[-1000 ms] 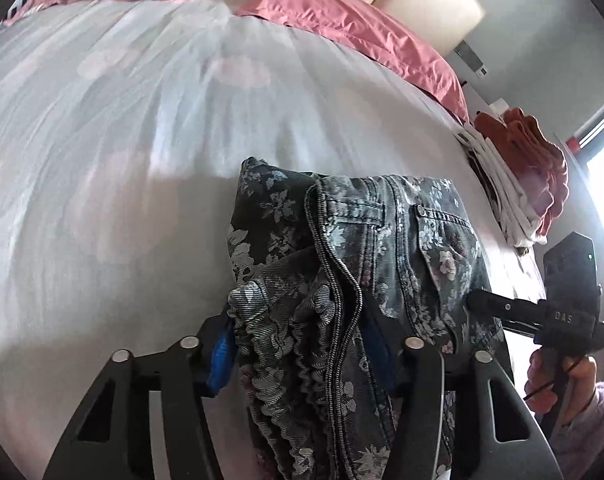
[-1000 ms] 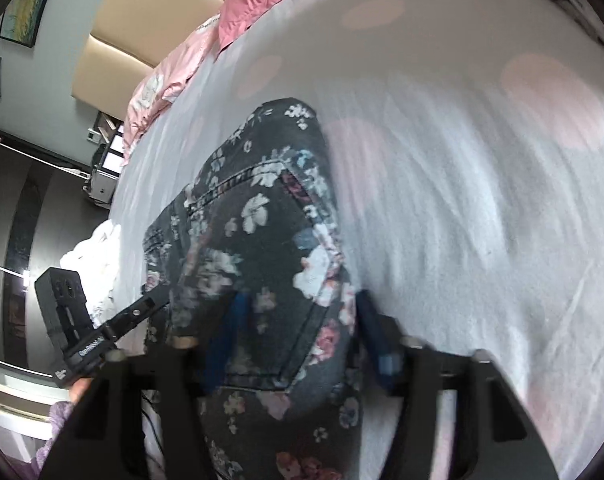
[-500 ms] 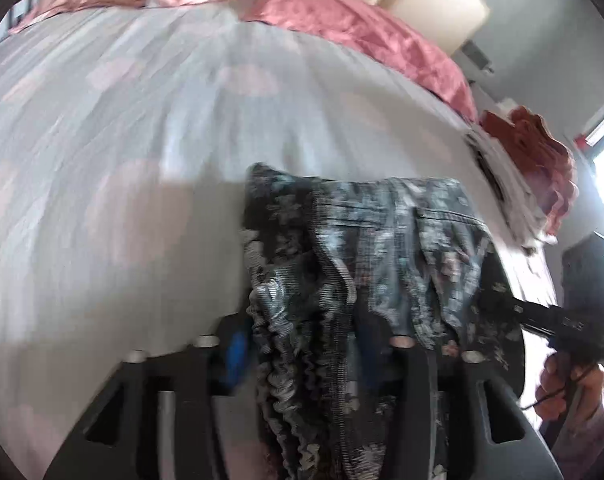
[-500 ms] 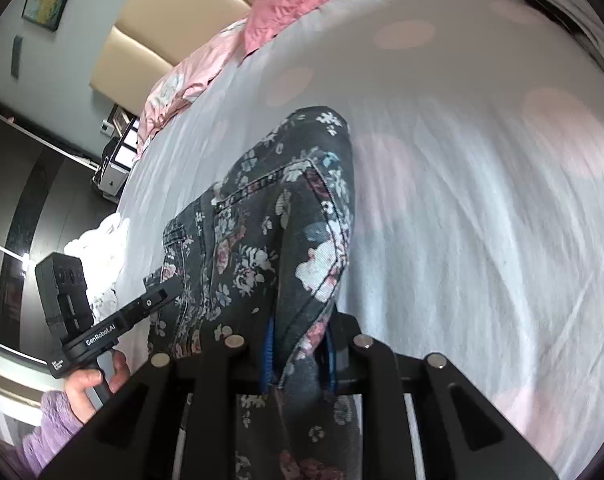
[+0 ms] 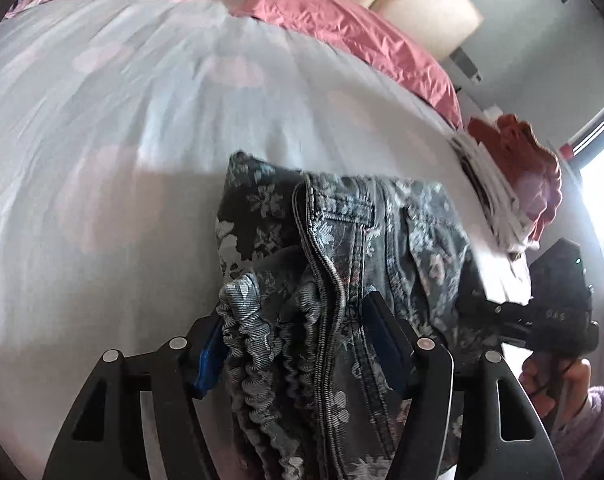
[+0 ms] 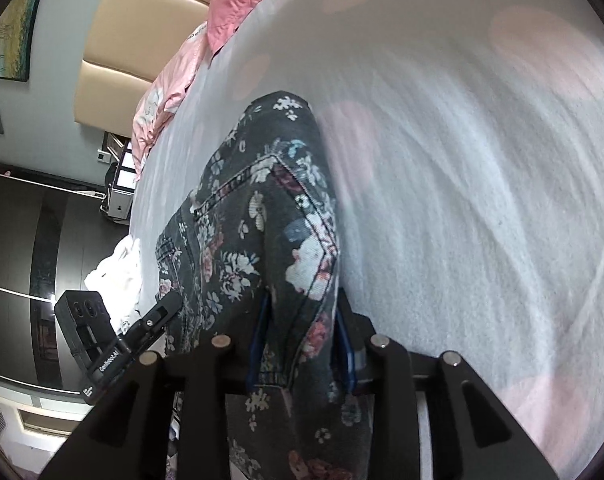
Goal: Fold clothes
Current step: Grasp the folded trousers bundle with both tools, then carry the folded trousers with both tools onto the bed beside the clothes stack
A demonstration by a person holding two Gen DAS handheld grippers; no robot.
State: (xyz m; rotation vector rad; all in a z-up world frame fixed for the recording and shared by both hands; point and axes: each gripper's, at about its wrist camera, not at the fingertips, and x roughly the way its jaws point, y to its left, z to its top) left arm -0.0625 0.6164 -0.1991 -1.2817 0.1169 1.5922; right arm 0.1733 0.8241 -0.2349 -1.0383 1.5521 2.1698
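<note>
Dark grey floral jeans (image 5: 341, 248) lie folded on a white bedspread with pale pink dots (image 5: 122, 120). My left gripper (image 5: 302, 336) is shut on the bunched elastic waistband of the jeans, the fabric filling the gap between its blue pads. My right gripper (image 6: 298, 340) is shut on the opposite end of the jeans (image 6: 270, 216), near a back pocket. Each gripper shows in the other's view: the right one at the right edge of the left wrist view (image 5: 557, 304), the left one at the lower left of the right wrist view (image 6: 114, 340).
Pink pillows (image 5: 341, 32) and a beige headboard (image 5: 421, 12) lie at the far end of the bed. A stack of folded white and rust-red clothes (image 5: 509, 184) sits at the bed's right edge. A dark wardrobe (image 6: 30, 260) and white cloth (image 6: 118, 268) lie beside the bed.
Both grippers stay shut on the jeans. The views shifted slightly as the jeans moved over the bedspread; the right gripper tilted back down toward the bed.
</note>
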